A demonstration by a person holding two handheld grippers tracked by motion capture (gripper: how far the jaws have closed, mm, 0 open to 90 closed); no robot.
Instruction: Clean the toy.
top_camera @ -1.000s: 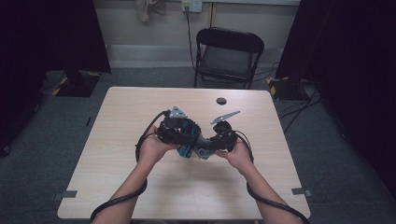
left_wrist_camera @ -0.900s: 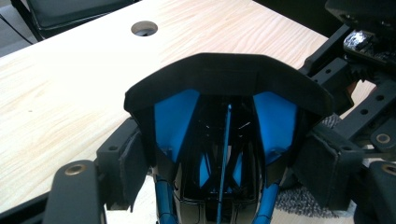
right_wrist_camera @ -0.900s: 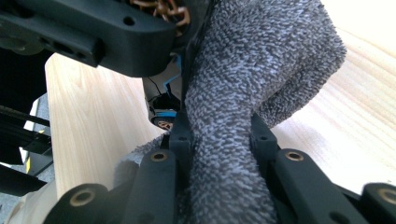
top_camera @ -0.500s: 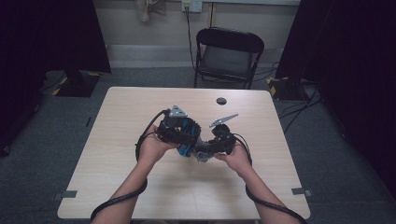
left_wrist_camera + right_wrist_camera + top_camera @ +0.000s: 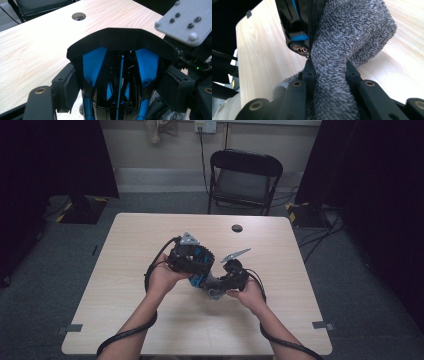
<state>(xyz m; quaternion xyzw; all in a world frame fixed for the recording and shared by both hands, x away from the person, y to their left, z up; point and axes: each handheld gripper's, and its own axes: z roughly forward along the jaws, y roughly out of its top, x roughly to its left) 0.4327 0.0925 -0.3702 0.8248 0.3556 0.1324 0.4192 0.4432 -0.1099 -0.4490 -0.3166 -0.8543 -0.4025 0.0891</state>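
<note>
No text, label, brand, number or sign can be read anywhere in these views.

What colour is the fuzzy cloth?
The cloth is speckled grey, dark and light mixed. It shows best in the right gripper view, pinched in the right gripper.

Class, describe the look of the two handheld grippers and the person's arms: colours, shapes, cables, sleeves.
Both grippers are black. The left gripper and right gripper each carry a grey three-cornered plate. The jaws are black bars with brass-coloured rivets. A black cable trails from each. The forearms are bare, with no sleeves visible.
</note>
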